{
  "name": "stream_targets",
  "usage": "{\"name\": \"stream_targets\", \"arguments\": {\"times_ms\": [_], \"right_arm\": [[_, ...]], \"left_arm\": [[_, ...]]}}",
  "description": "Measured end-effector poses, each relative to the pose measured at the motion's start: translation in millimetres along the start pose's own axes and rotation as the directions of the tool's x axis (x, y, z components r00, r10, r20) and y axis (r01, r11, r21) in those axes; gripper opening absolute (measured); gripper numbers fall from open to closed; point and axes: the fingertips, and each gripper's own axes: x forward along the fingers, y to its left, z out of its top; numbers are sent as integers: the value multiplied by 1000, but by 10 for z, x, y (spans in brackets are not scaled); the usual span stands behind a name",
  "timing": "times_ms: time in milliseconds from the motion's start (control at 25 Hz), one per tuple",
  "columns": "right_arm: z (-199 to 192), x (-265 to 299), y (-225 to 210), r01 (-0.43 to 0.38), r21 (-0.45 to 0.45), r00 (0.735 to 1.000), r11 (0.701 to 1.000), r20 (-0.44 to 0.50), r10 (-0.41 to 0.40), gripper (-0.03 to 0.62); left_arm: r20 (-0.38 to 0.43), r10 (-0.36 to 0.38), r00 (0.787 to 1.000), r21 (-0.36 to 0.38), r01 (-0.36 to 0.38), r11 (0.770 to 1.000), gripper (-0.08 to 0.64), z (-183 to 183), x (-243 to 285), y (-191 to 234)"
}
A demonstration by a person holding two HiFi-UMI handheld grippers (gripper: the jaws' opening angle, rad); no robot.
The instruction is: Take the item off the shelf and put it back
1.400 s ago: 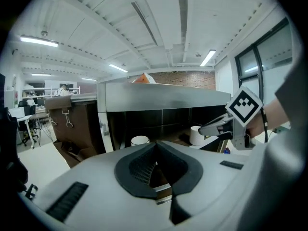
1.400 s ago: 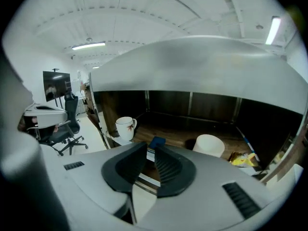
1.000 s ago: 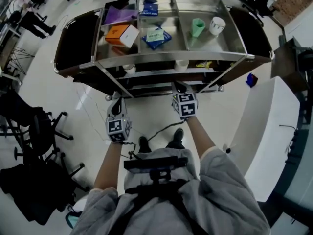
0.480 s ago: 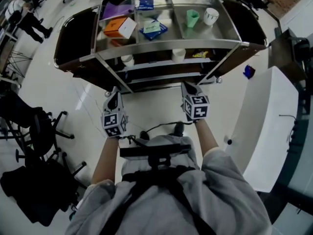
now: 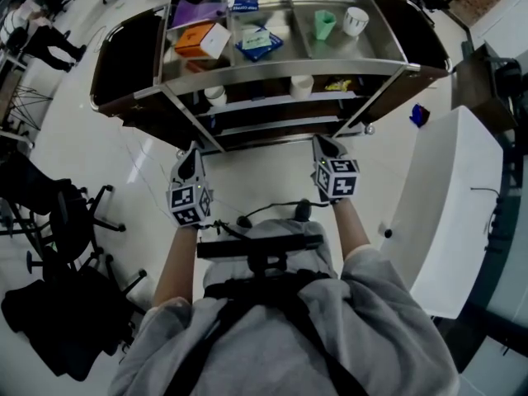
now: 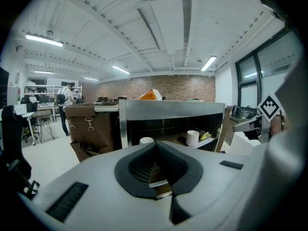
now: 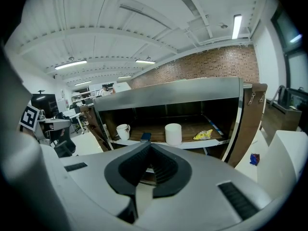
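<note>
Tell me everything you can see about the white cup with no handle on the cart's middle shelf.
The white cup is a plain, straight-sided cylinder with no handle showing and a matte look, perhaps paper or plastic. It stands upright near the front edge of the brown middle shelf, under the steel top tray. In the right gripper view a yellow packet lies to its right, apart from it. Only the shelf touches it.

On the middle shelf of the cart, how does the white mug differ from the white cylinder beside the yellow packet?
The white mug shows a handle; the white cylinder shows none. The mug stands at the left of the shelf, the cylinder near its middle. The cylinder looks broader. Both are white and stand upright on the same shelf.
</note>
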Motion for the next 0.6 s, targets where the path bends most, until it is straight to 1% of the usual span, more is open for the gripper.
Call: {"name": "stream_targets", "arguments": {"times_ms": [600], "right_arm": [[-56,25,3,1,-17,1000,1000,-15,-2,8]], "left_arm": [[-9,9,1000,-24,-9,1000,6,-119,-43,51]]}}
